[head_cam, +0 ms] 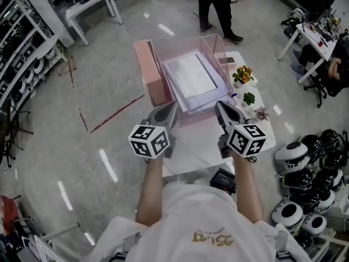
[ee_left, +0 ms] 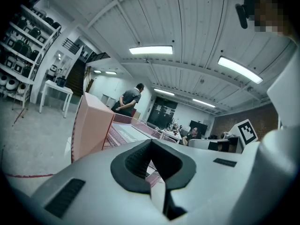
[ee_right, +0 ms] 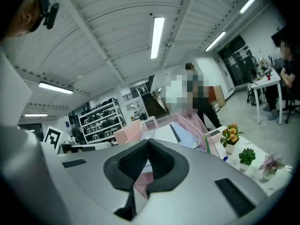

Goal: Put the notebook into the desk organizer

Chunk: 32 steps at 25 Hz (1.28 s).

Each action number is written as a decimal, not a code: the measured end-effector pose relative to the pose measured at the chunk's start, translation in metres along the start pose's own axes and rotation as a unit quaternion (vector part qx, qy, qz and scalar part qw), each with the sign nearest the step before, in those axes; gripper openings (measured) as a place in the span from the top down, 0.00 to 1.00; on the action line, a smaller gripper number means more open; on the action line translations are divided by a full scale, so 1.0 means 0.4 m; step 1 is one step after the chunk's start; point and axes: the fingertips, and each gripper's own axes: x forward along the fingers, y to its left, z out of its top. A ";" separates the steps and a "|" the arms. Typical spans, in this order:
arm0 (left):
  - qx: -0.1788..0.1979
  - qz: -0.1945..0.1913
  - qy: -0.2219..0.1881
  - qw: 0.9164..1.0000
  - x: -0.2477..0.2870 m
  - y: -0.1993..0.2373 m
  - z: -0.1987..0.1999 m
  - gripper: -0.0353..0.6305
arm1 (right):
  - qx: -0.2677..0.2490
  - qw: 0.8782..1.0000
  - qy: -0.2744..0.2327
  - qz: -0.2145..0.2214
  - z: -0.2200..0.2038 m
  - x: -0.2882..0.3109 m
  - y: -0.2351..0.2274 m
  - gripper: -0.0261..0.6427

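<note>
A clear, pink-tinted desk organizer (head_cam: 210, 41) stands on the white table (head_cam: 199, 146). Inside it a white notebook (head_cam: 191, 75) with a dark spine lies flat on other sheets. The notebook (ee_right: 165, 134) shows again in the right gripper view, past the jaws. My left gripper (head_cam: 173, 106) hovers by the organizer's near left corner, shut and holding nothing. My right gripper (head_cam: 218, 103) hangs at the near right corner, also shut and holding nothing. In both gripper views the jaws meet at the tips, left gripper (ee_left: 151, 143) and right gripper (ee_right: 149, 142).
A tall pink box (head_cam: 151, 72) stands against the organizer's left side. Three small potted plants (head_cam: 243, 75) line the table's right edge. A black device (head_cam: 223, 180) sits at the near edge. A person (head_cam: 217, 7) stands beyond the table; helmets (head_cam: 311, 162) crowd the right floor.
</note>
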 end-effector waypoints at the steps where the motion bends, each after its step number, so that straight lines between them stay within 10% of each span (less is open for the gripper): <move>1: 0.005 0.001 0.001 1.000 -0.002 -0.006 -0.004 0.92 | -0.015 1.000 -0.003 -0.011 0.001 -0.012 0.000 0.94; 7: 0.020 -0.002 0.006 1.000 0.004 -0.028 -0.022 0.92 | -0.085 0.994 -0.015 -0.061 0.008 -0.051 -0.003 0.94; 32: 0.025 0.003 0.014 1.000 -0.011 -0.031 -0.031 0.92 | -0.083 0.994 -0.017 -0.068 0.001 -0.063 -0.004 0.95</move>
